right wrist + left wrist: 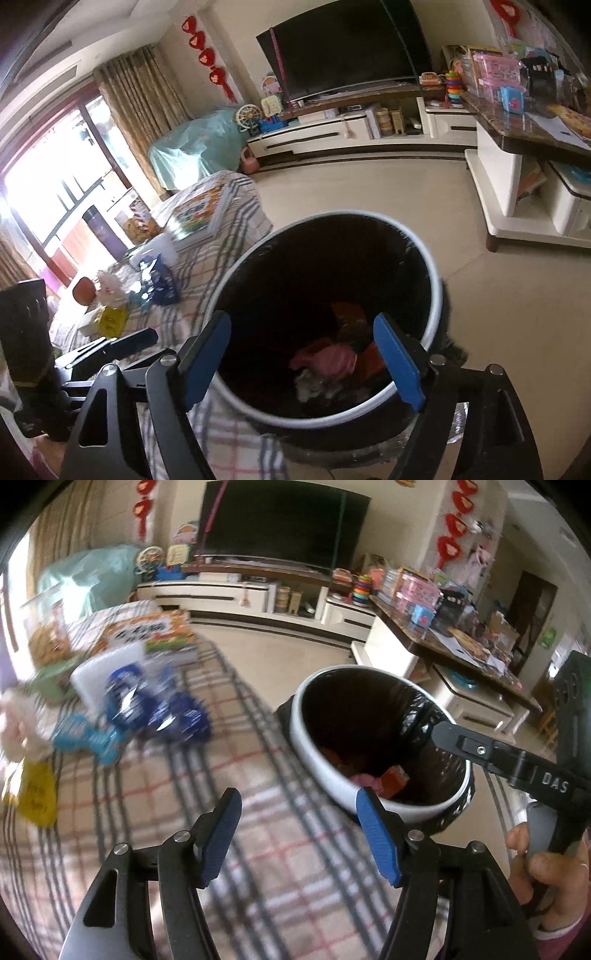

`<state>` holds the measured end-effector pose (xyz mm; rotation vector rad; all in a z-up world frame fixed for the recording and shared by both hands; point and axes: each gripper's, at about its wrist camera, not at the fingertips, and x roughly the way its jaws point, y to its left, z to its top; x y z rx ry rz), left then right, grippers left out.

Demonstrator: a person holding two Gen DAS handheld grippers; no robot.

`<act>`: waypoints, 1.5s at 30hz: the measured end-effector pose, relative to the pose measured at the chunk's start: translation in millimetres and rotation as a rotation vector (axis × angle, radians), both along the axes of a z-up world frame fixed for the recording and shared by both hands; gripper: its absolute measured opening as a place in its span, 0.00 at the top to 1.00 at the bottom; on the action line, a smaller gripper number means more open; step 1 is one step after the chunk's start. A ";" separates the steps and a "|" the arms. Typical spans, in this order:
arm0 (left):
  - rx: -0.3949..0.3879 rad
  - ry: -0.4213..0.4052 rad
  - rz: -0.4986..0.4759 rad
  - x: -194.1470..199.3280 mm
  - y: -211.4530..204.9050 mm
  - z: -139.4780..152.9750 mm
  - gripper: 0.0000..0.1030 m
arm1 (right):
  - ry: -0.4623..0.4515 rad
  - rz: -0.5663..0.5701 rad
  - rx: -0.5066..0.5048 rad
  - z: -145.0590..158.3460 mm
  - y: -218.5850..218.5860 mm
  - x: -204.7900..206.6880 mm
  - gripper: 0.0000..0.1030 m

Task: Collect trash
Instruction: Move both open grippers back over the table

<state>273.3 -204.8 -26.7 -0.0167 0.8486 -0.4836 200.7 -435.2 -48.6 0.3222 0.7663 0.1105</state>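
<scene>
- Here, the left wrist view shows the left gripper (299,834) with its blue-padded jaws apart and nothing between them, above a plaid cloth (155,812).
- Only this view shows a person's hand (546,871) at the right edge, gripping the handle of the right gripper, one black finger of which reaches over the bin's rim.
- The right wrist view looks more directly down into the trash bin (434,284); the right gripper (304,362) hangs over it, jaws spread wide and empty.
- The bin, white-rimmed with a black liner, stands just beside the plaid-covered surface. Inside lie a pink wrapper (328,360), orange pieces (349,312) and something pale and crumpled.
- On the cloth, well apart from the bin, lie blue wrappers (155,709), a yellow packet (37,797) and a white crumpled bag (109,286), all blurred in the left view.
</scene>
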 end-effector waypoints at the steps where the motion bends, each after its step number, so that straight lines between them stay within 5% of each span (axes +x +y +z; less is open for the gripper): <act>1: -0.003 0.001 0.008 -2.7 5.9 -0.3 0.37 | -0.003 0.009 0.003 0.7 4.7 -1.4 0.20; 23: -0.062 0.015 0.306 -63.9 137.2 -3.5 0.33 | -0.013 0.225 0.013 -3.6 128.6 -2.1 0.15; 45: -0.070 0.035 0.409 -30.5 177.4 -7.0 0.26 | -0.019 0.335 -0.070 -11.2 177.9 51.1 0.14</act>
